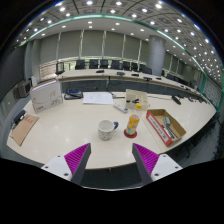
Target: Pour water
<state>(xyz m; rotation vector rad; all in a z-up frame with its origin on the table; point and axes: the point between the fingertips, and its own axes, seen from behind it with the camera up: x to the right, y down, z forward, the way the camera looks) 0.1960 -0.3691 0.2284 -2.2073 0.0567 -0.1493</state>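
Nearest the lens we record the gripper point(110, 160) at the bottom centre of the frame: two fingers with magenta pads point(77, 156), spread wide, nothing between them, held above the near edge of the table point(60, 125).

Just beyond the fingers, at centre frame, we list a white mug point(107, 129) standing upright on the table top, handle toward the lower left. Just beside it to the right stands an orange bottle point(132, 124) with a light cap; whether the two touch we cannot tell.

Right of the bottle, centre right, we note an open red-sided box point(165, 126) with mixed contents we cannot identify.

At the left edge of the frame lies a flat brown board point(23, 128). Above it, upper left of the table, stands a white boxy item point(46, 96). Loose white papers point(98, 98) lie at the table's far middle.

Across the top of the frame we enter office chairs point(100, 63), curtained windows and ceiling lights.
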